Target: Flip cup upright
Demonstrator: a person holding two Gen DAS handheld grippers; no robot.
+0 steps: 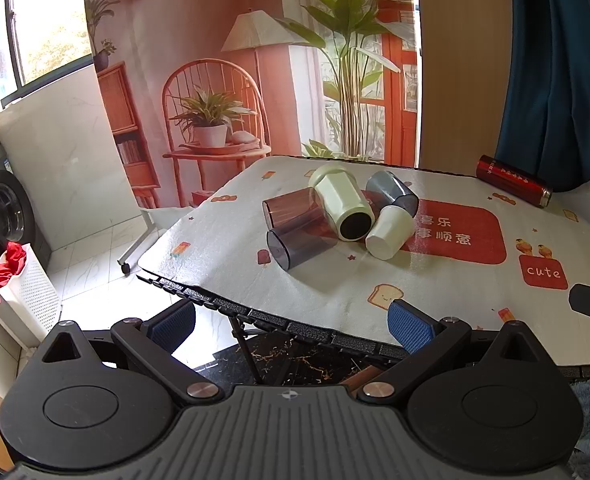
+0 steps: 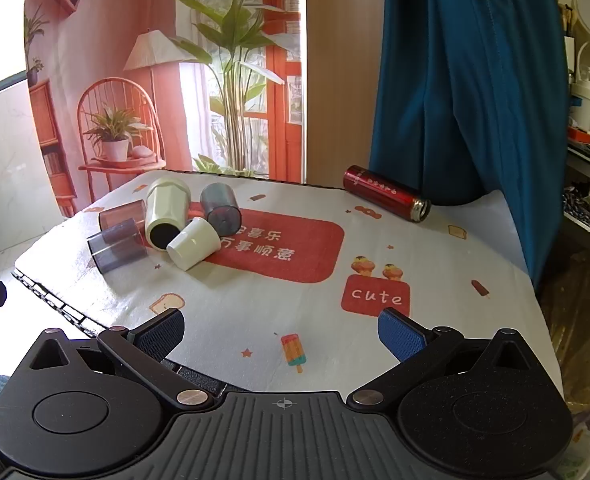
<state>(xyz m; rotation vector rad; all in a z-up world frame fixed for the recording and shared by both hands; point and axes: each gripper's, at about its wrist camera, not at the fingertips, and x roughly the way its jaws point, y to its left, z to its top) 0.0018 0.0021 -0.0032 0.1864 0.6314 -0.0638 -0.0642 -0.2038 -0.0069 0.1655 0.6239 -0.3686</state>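
Note:
Several cups lie on their sides in a cluster on the table: a pale green faceted cup [image 1: 341,200] [image 2: 166,210], a small white cup [image 1: 389,232] [image 2: 194,243], a grey translucent cup [image 1: 299,242] [image 2: 115,250], a brown translucent cup [image 1: 291,210] [image 2: 121,213] and a blue-grey cup [image 1: 393,192] [image 2: 221,208]. My left gripper [image 1: 291,326] is open and empty near the table's front left edge, well short of the cups. My right gripper [image 2: 281,332] is open and empty above the cloth, to the right of the cluster.
A red metal flask [image 1: 513,181] [image 2: 387,193] lies on its side at the back right. The patterned cloth [image 2: 295,280] covers the table. A blue curtain [image 2: 467,80] hangs at the right. A white laundry basket [image 1: 23,300] stands on the floor at left.

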